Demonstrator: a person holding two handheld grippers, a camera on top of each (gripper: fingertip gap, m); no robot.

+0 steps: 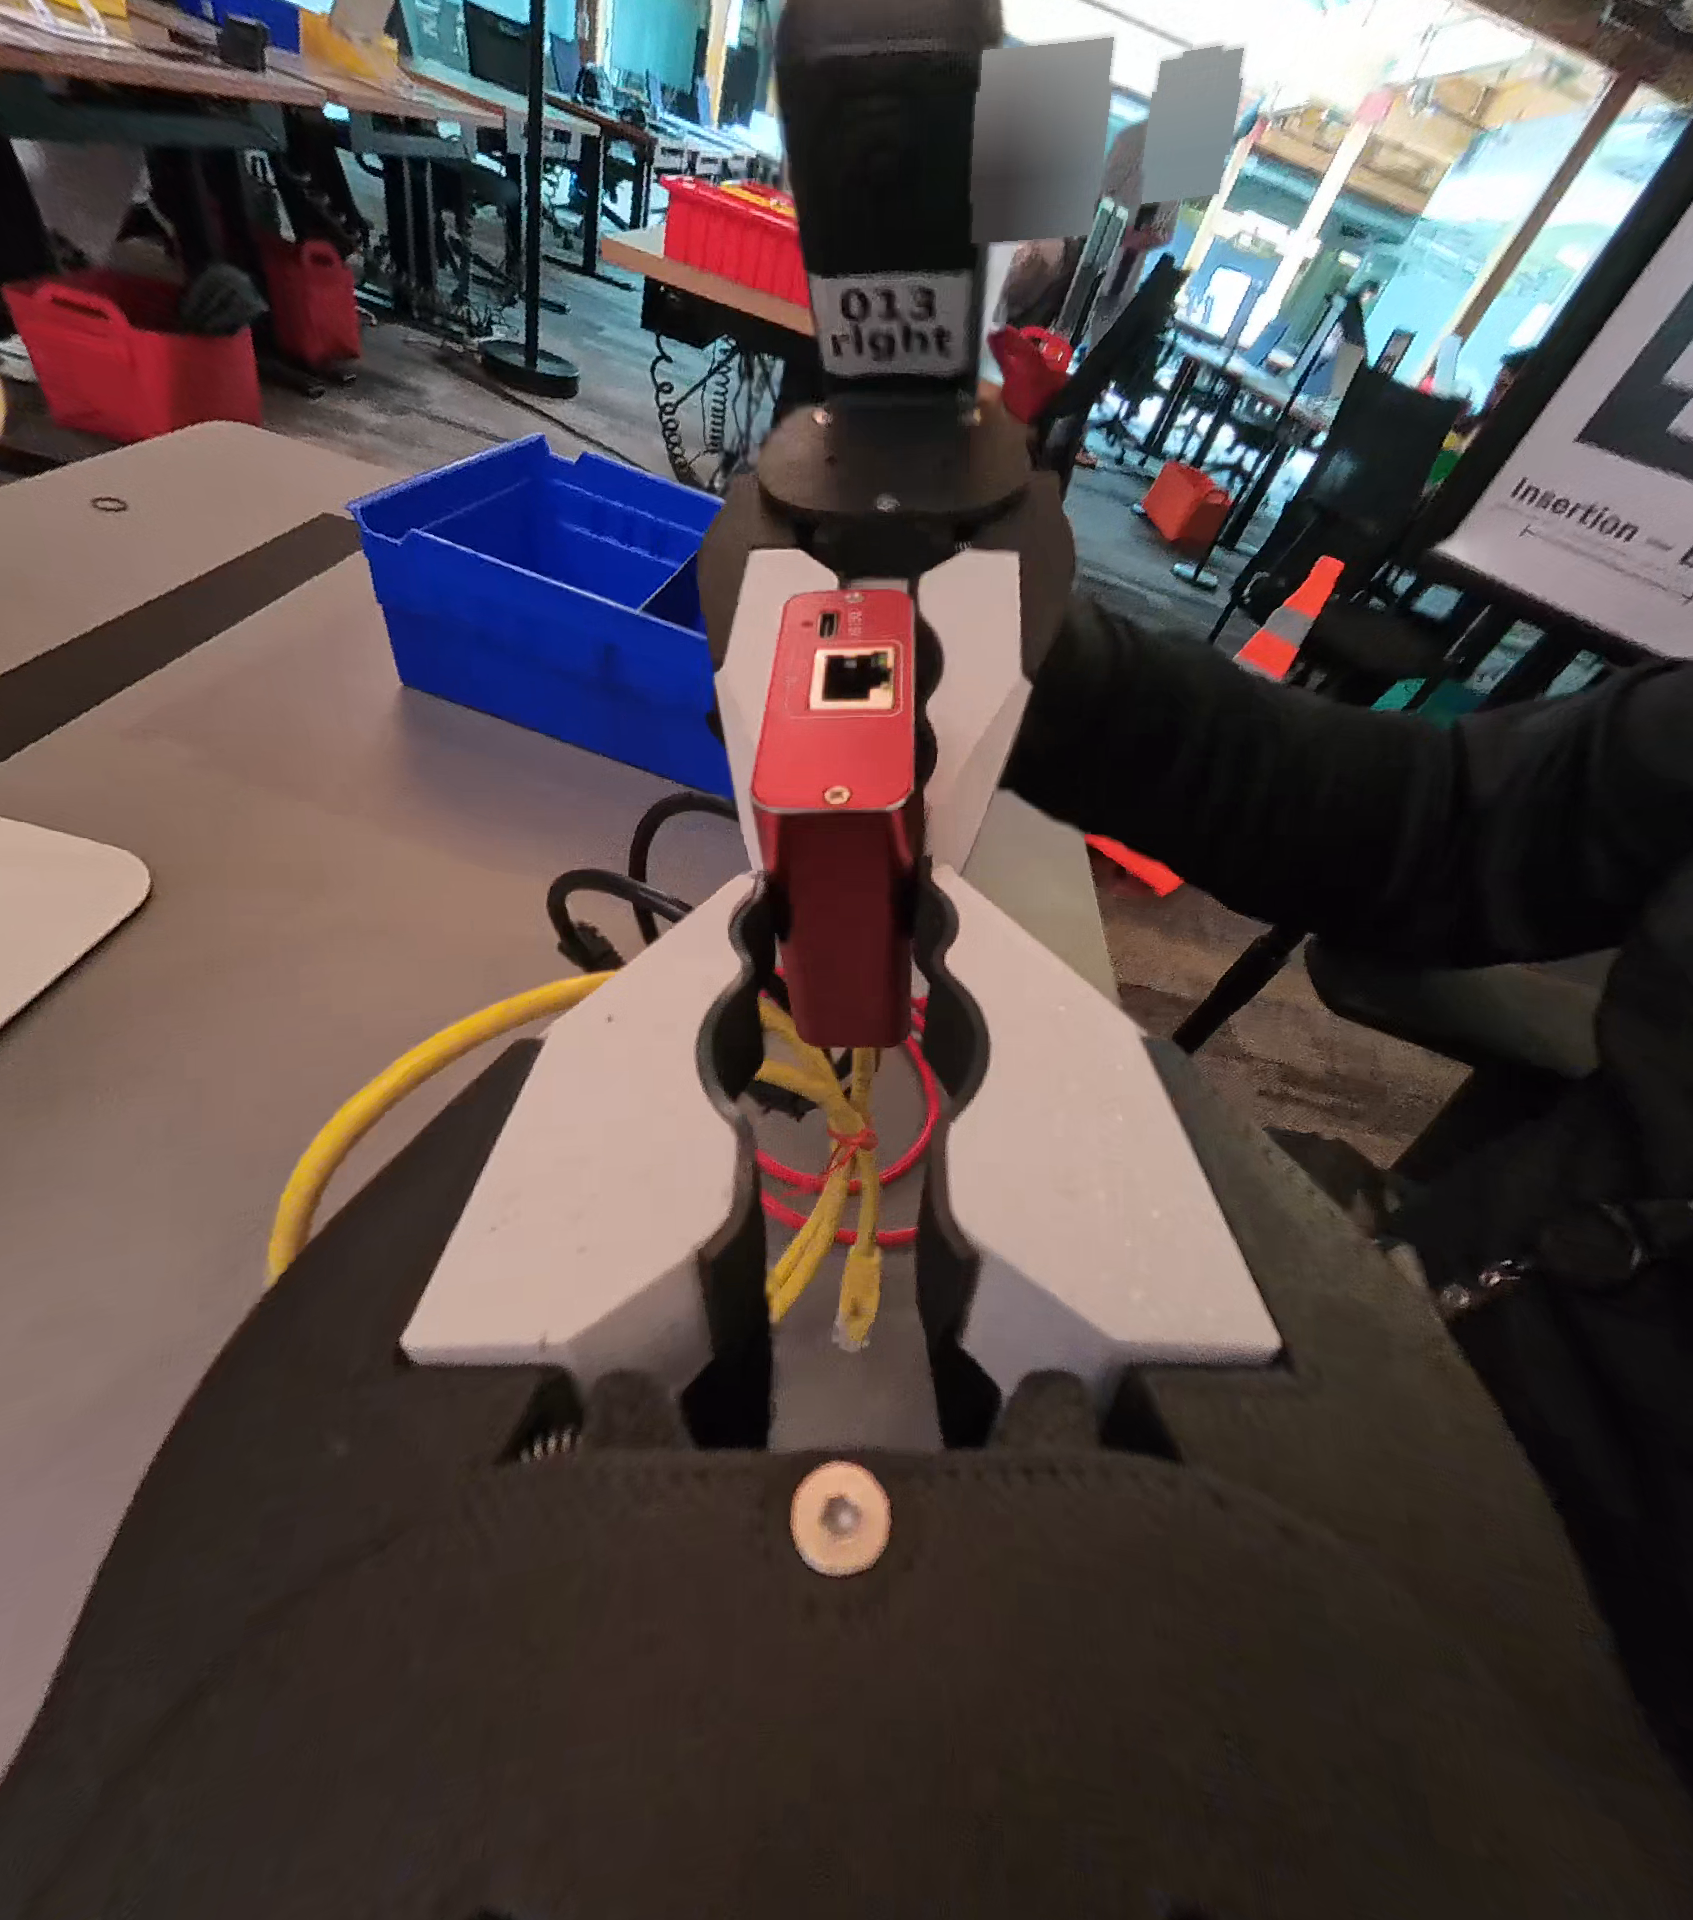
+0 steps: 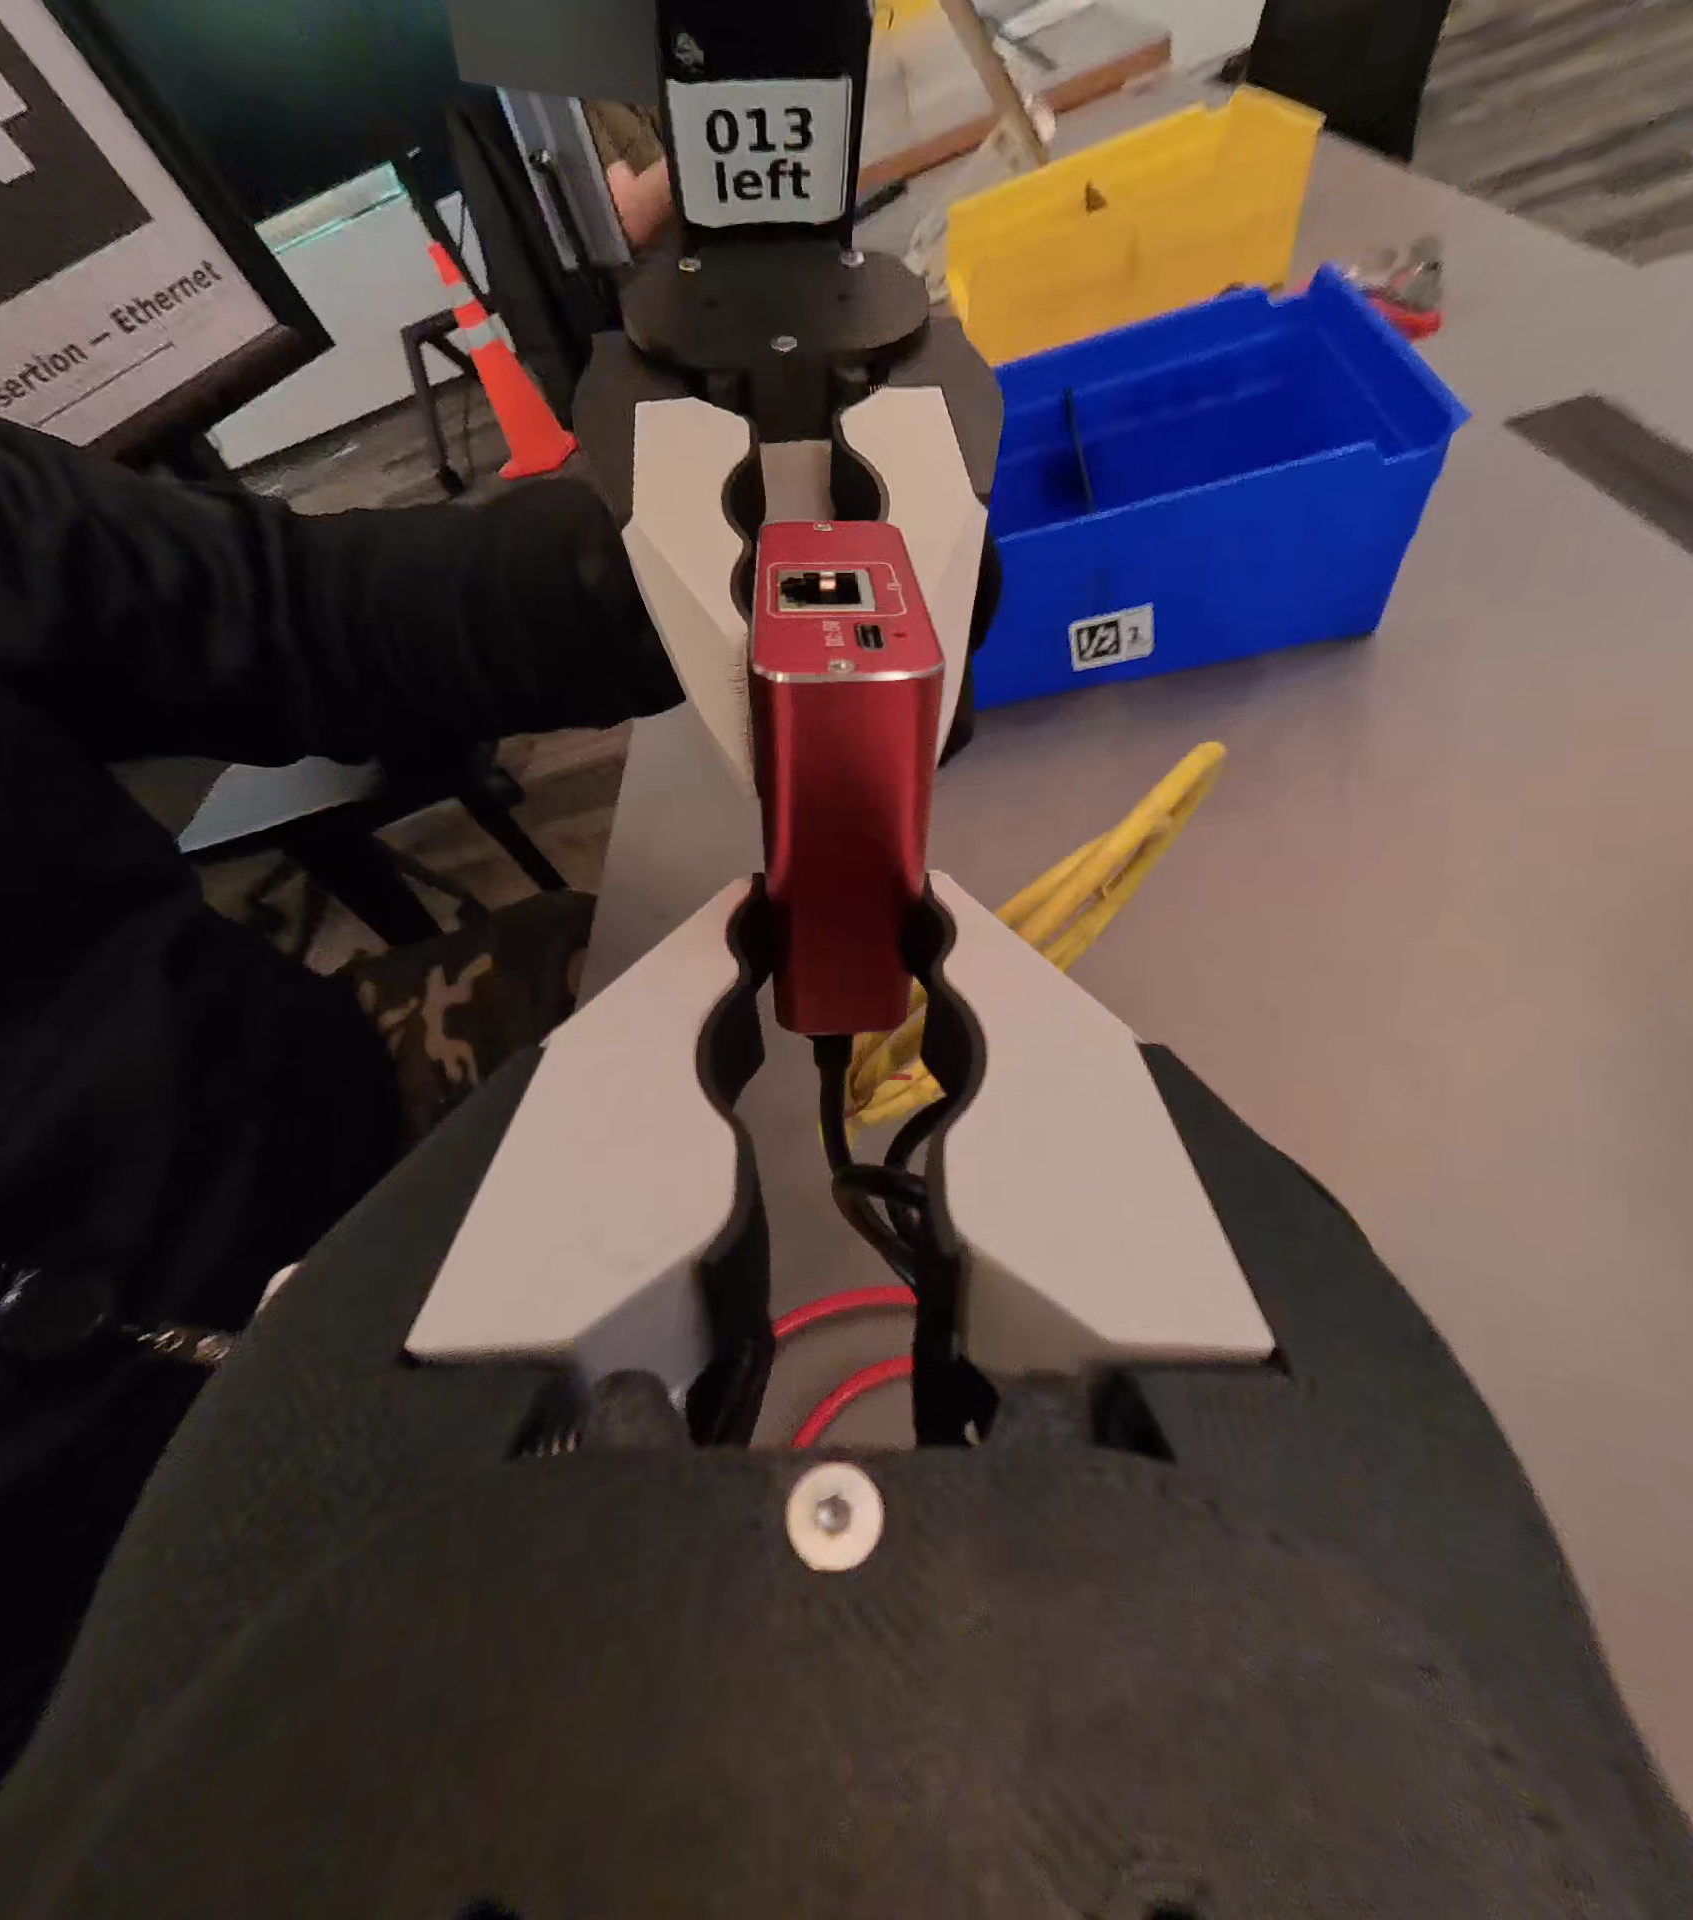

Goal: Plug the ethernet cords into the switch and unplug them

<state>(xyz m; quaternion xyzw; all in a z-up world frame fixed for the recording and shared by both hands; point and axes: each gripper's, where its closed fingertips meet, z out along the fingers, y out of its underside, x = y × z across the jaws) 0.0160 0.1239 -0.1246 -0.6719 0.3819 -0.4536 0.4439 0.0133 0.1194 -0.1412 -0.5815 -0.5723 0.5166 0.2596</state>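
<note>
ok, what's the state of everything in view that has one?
switch: held off the table; end port empty
left gripper: shut on switch
right gripper: shut on switch
yellow cord: bundled, tied, on table, unplugged
red cord: coiled on table
black cable: runs up to switch; connection hidden
blue bin: upright on table

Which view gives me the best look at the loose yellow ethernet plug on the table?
The left wrist view: the yellow plug lies on the table in the gap between that tool's fingers, tip visible. The right wrist view shows only the bundled yellow cord beside the red switch; no plug end is discernible.
</note>
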